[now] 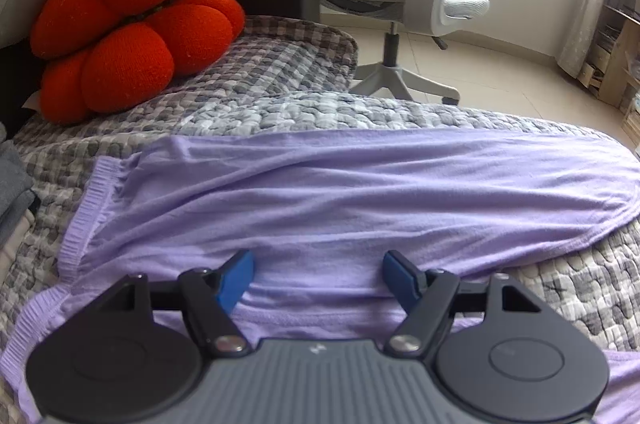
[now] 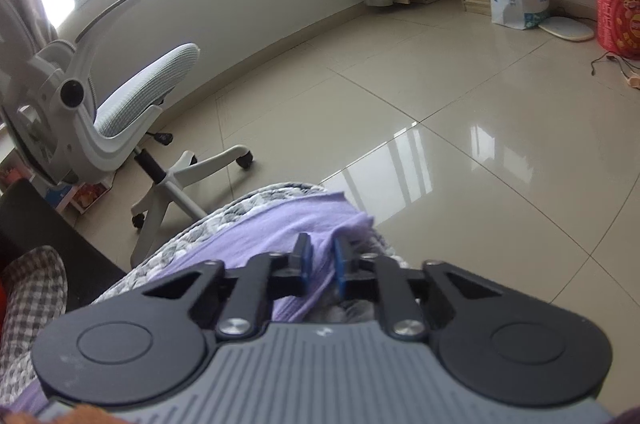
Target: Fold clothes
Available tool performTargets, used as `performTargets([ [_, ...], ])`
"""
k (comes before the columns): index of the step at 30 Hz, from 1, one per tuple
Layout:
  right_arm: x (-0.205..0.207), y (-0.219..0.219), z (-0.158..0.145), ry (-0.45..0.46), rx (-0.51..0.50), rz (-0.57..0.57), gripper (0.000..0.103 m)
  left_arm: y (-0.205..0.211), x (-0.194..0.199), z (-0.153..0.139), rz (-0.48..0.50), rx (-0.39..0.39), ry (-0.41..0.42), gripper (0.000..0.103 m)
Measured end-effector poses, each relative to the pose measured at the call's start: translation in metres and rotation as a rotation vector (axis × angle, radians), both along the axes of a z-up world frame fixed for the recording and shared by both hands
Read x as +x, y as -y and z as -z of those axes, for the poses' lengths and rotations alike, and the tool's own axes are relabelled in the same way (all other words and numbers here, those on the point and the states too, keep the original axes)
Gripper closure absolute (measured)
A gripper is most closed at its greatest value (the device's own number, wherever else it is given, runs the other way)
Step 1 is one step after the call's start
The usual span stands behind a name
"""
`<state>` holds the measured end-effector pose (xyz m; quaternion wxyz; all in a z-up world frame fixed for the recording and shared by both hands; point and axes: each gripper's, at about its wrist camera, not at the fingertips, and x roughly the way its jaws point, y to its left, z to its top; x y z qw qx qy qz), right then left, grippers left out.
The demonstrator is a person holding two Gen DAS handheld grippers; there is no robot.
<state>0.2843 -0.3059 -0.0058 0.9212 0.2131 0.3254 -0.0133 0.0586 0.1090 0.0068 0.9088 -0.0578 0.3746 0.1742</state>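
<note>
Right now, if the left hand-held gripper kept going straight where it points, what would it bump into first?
Most likely the purple garment. The left hand-held gripper is open and angled down over it, with the cloth spread on the checked quilt right ahead. The exact gap is hard to judge.

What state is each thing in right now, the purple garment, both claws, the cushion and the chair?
Purple garment: spread out on the quilt, wrinkled, not yet folded.
Left claw: open, over the garment.
Right claw: shut on the garment's edge.
Red cushion: propped upright at the back.
Office chair: empty, armrest flipped up.
</note>
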Motion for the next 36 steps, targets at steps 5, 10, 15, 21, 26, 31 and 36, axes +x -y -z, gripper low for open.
performTargets([
  [5, 0.000, -0.002, -0.001, -0.003, -0.065, 0.033, 0.099, -0.002, -0.001, 0.000, -0.011, 0.001, 0.003, 0.031],
  [10, 0.002, 0.008, 0.002, -0.025, -0.090, 0.075, 0.099, -0.007, -0.002, -0.002, -0.021, -0.010, 0.002, 0.031],
  [15, 0.002, 0.018, 0.005, -0.045, -0.156, 0.143, 0.099, -0.011, -0.002, -0.003, -0.031, -0.025, 0.002, 0.031],
  [21, -0.005, 0.005, -0.006, -0.028, -0.193, 0.115, 0.091, -0.017, -0.004, -0.005, -0.054, -0.043, 0.005, 0.031],
  [26, -0.017, -0.041, -0.020, 0.063, -0.389, -0.063, 0.091, -0.021, -0.006, -0.007, -0.082, -0.040, 0.006, 0.031],
  [31, -0.038, -0.078, -0.029, 0.124, -0.587, -0.183, 0.090, -0.030, -0.010, -0.009, -0.119, -0.054, 0.013, 0.032],
  [36, -0.061, -0.104, -0.031, 0.180, -0.713, -0.290, 0.090, -0.037, -0.012, -0.010, -0.144, -0.073, 0.012, 0.033],
])
